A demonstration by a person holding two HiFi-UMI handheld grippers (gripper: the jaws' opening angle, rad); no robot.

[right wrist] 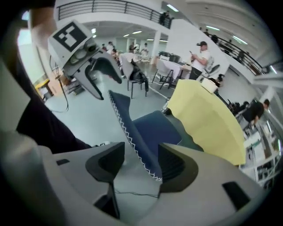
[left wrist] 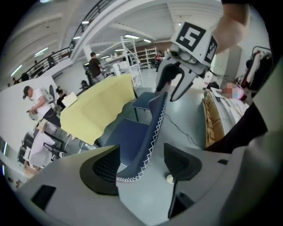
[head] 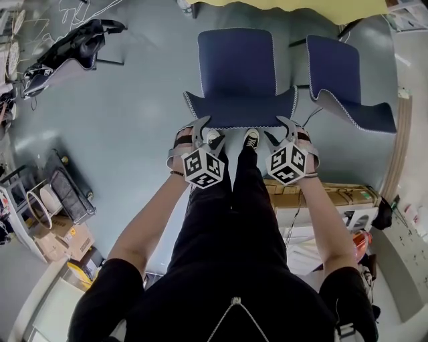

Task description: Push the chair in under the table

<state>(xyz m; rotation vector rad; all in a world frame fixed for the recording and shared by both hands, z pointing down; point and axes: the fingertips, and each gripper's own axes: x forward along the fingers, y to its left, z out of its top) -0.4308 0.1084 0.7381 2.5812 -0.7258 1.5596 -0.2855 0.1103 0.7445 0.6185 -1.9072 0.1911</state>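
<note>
A blue chair (head: 237,73) faces a yellow table (head: 287,8), its seat near the table's edge, with a second blue chair (head: 344,83) just beside it on the right. The left gripper (head: 202,132) and right gripper (head: 286,132) straddle the backrest's top corners, jaws spread and unclamped. Only the gripper views show people (left wrist: 93,66) beyond the table. Only the head view shows cardboard boxes (head: 321,194) by the person's legs.

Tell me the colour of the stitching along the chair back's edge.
White zigzag stitching on navy; clearest in the left gripper view.
</note>
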